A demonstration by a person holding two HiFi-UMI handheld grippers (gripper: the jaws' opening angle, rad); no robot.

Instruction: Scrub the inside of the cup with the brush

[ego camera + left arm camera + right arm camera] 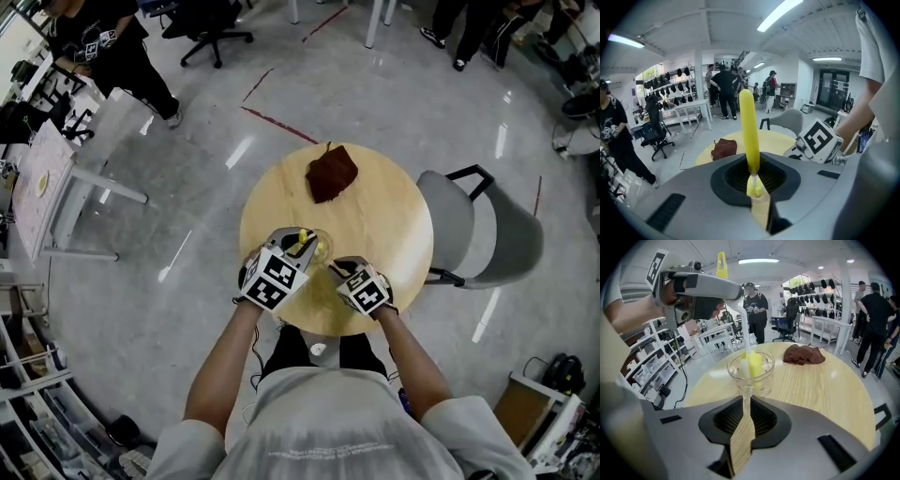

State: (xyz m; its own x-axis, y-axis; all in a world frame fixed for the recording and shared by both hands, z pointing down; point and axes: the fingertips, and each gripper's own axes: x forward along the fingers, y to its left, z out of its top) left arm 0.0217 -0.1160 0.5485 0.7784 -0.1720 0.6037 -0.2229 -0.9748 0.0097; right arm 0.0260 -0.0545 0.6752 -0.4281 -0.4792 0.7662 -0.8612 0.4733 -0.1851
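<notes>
Looking at the left gripper [302,246], its jaws are clamped on the yellow brush [750,126]. It stands nearly upright, sponge head down inside the glass cup [751,367]. The right gripper [334,268] is pinched on the cup's near side, looks like its handle. The cup sits dead ahead of those jaws on the round table [398,216]. Guessing the scrub strokes run along that upright axis.

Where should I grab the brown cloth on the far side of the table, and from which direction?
Pinch the raised ridge of the brown cloth from above, probably. It lies bunched in a mound on the table, clear of the cup, so its folds stand up while its edges lie flat.
</notes>
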